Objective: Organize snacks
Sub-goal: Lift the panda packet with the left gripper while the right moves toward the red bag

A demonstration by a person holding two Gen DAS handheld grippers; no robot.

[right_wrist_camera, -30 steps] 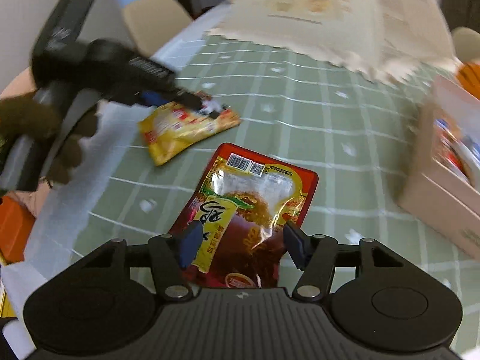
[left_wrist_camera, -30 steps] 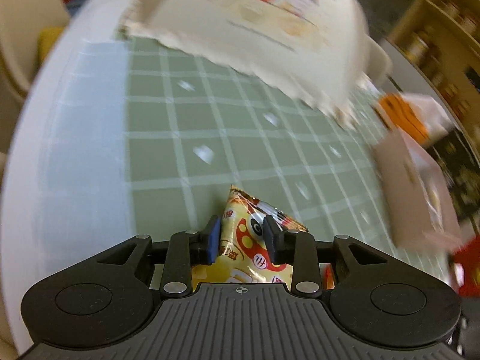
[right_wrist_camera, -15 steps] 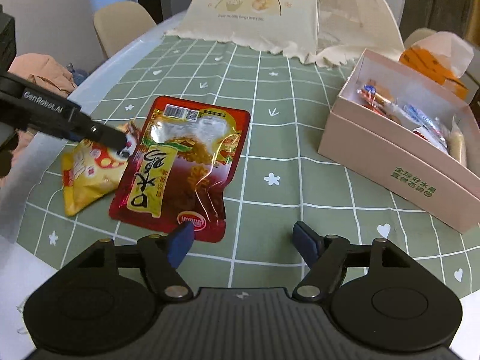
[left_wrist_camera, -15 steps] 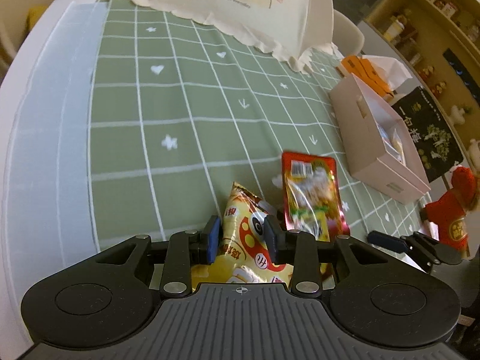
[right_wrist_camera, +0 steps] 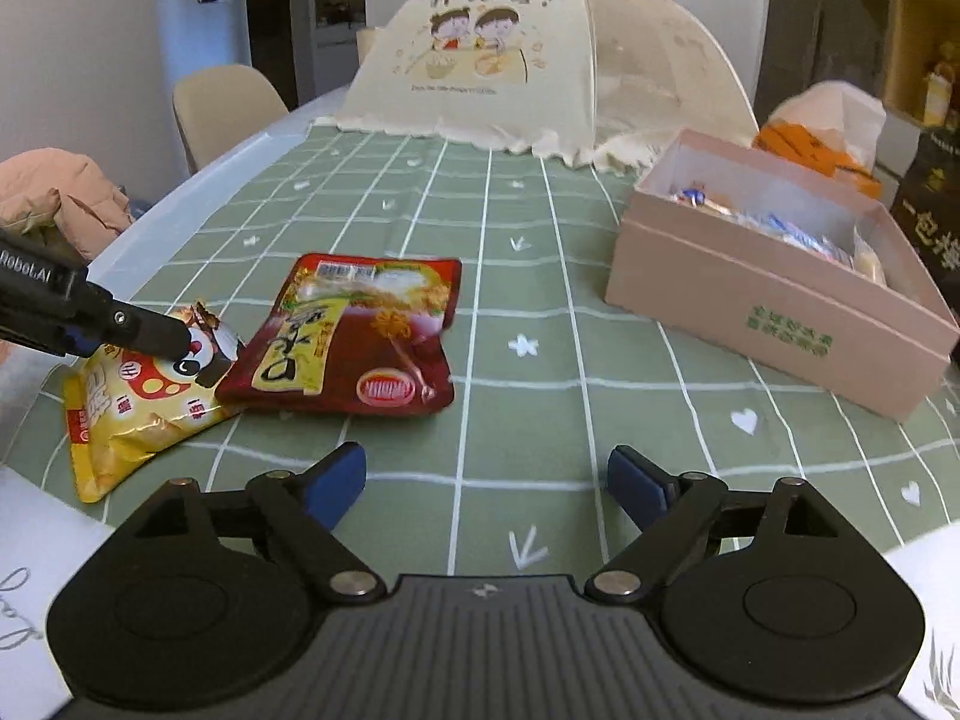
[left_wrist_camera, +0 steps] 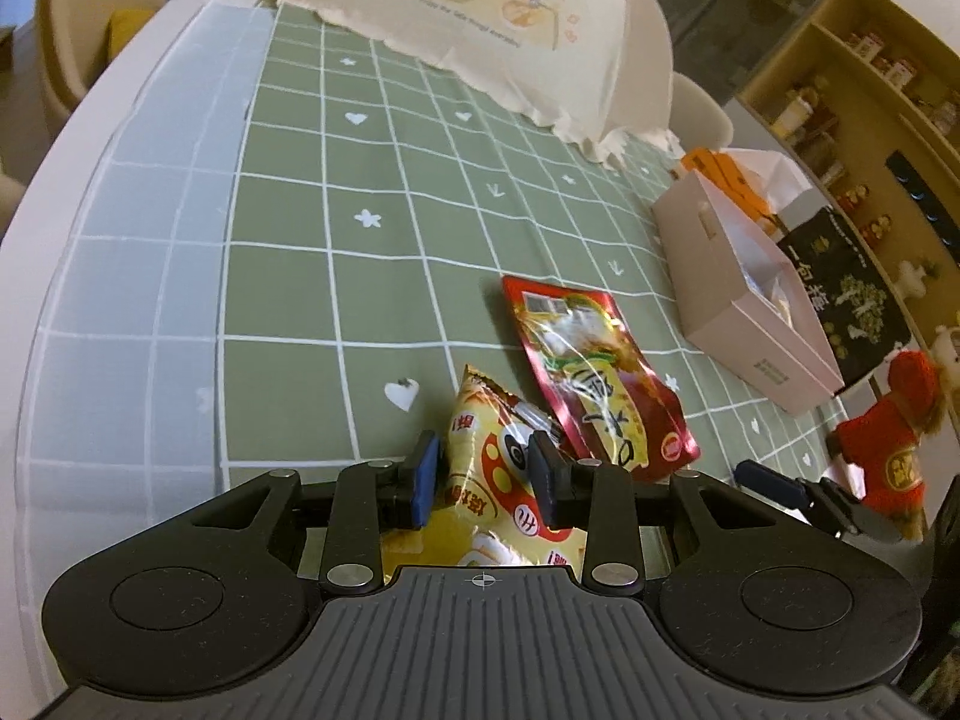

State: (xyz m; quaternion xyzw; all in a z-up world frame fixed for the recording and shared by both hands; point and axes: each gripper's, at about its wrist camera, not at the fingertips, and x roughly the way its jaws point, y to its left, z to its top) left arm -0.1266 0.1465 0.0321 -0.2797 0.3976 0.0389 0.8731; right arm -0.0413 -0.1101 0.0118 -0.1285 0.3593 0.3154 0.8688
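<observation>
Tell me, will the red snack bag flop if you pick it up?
Probably. The red snack bag lies flat and crinkled on the tablecloth, so it would likely droop. Its glossy film looks slippery, and it seems light for its size.

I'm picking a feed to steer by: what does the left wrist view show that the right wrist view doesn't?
Left wrist only: the left tongs shut on the yellow snack bag, plus a red plush toy.
Right wrist only: the right tongs, jaws opening with nothing between them, and wrapped snacks inside the pink box.
Both: yellow bag, red snack pouch, pink box, mesh food cover.
</observation>
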